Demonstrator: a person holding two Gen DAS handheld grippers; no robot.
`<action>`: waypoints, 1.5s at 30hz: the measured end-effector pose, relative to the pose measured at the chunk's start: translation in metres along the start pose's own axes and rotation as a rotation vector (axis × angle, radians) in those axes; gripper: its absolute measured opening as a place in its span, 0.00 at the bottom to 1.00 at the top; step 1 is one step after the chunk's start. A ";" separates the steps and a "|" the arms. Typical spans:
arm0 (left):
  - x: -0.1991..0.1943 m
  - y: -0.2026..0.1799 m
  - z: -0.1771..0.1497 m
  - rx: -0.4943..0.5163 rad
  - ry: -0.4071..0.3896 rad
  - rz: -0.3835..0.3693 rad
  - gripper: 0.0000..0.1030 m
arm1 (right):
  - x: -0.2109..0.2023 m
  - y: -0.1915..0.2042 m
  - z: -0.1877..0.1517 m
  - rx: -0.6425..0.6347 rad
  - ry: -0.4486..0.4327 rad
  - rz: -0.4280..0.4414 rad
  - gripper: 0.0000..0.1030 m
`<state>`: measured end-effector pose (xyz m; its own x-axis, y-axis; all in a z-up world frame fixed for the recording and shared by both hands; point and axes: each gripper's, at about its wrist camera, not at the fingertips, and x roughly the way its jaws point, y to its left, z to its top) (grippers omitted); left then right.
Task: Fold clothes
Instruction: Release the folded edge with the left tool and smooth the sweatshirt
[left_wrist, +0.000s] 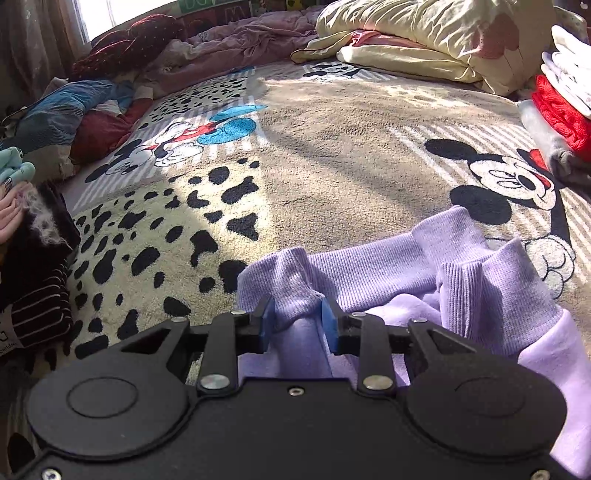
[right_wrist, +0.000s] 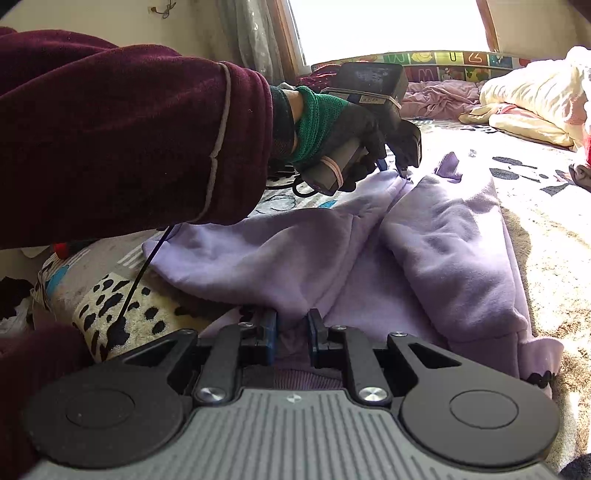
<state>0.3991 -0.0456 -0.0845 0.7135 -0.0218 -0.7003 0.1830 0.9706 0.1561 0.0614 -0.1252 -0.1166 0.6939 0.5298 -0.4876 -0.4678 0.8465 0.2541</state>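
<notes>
Soft lilac fleece garment with ribbed cuffs and hem (right_wrist: 436, 258) lies spread on the plush cartoon-mouse and spotted-print bed blanket (left_wrist: 332, 155), its long axis running from the near edge away toward the window in the right wrist view. Left hand-held gripper (left_wrist: 297, 319) sits at the far ribbed end: a bunched ridge of lilac rib stands between its blue pads (left_wrist: 269, 321), the jaws only partly apart, and the pads seem to flank the cloth rather than pinch it, so the hold looks loose or just let go. Right hand-held gripper (right_wrist: 293, 332) is at the near end, jaws drawn close on a fold of the same fleece; it reads as clamped. Person's gloved left hand (right_wrist: 332, 136), in a maroon velvet sleeve (right_wrist: 129, 140), reaches across over the garment. So each hand has one end, the cloth stretched between them. Judgement: the next fold turns on bringing one end along that axis to meet the other; the left would need a firm grip first. Stack of folded clothes, red and white (left_wrist: 565, 103), waits at the right.
</notes>
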 end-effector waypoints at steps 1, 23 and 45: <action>-0.005 0.000 0.001 -0.007 -0.017 -0.010 0.27 | 0.001 -0.002 0.000 0.009 0.004 0.005 0.18; -0.105 0.021 -0.055 -0.067 -0.038 -0.145 0.30 | 0.004 -0.014 -0.009 0.128 0.003 0.025 0.19; -0.256 0.138 -0.251 -0.645 -0.028 -0.181 0.38 | -0.040 0.014 -0.013 0.058 -0.007 -0.076 0.36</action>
<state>0.0722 0.1537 -0.0585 0.7285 -0.1954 -0.6566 -0.1337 0.8995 -0.4160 0.0200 -0.1353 -0.1042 0.7303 0.4641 -0.5014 -0.3812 0.8858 0.2647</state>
